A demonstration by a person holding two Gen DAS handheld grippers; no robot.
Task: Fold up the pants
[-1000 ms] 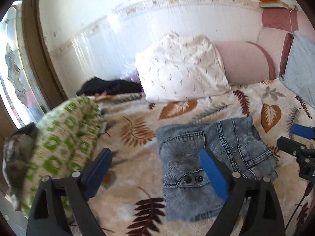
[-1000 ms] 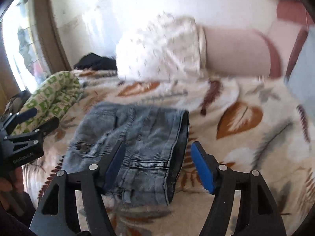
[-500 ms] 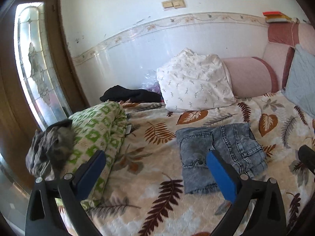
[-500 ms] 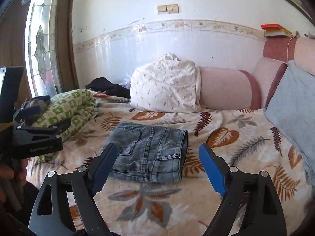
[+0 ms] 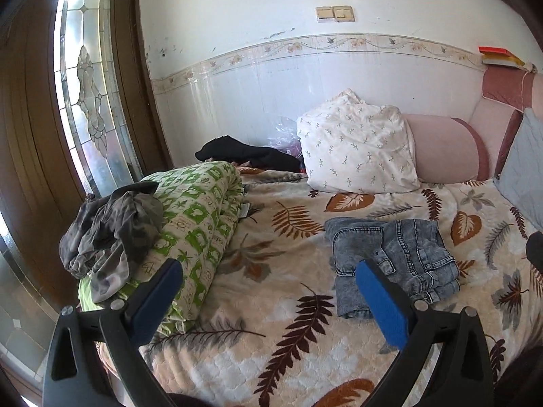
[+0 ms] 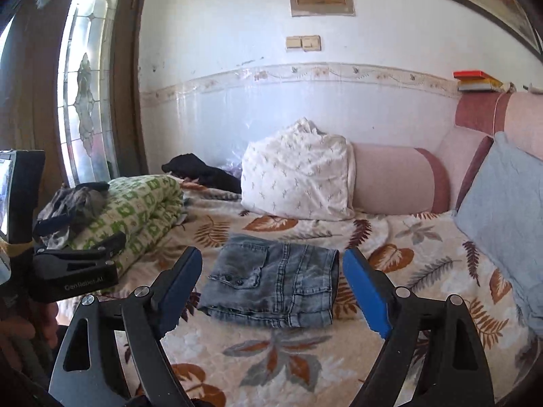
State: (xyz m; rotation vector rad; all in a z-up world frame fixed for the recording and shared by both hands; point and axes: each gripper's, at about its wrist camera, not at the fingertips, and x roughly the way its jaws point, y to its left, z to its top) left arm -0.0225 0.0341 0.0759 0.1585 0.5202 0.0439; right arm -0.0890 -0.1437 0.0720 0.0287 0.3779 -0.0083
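Observation:
A pair of grey-blue jeans (image 5: pixel 393 257) (image 6: pixel 275 281) lies folded into a compact rectangle on the leaf-patterned bedspread (image 5: pixel 271 308) (image 6: pixel 271 356). In the left wrist view my left gripper (image 5: pixel 268 285) stands wide open, well back from the jeans, nothing between its blue pads. My right gripper (image 6: pixel 271 278) is also open and empty, held back above the near side of the bed with the jeans beyond it. The left gripper's black body (image 6: pixel 74 271) shows at the left edge of the right wrist view, with a hand under it.
A rolled green-and-white quilt (image 5: pixel 197 237) with a crumpled grey garment (image 5: pixel 108 234) on it lies at the left. A white pillow (image 5: pixel 356 149), pink bolster (image 5: pixel 448 149), black clothing (image 5: pixel 244 152) and blue-grey cushion (image 6: pixel 505 210) line the far and right sides. A glass-paned wooden door (image 5: pixel 85 101) stands at the left.
Both grippers have pulled back and up from the folded jeans, which now lie farther off and untouched. The jaws of both opened wider early on.

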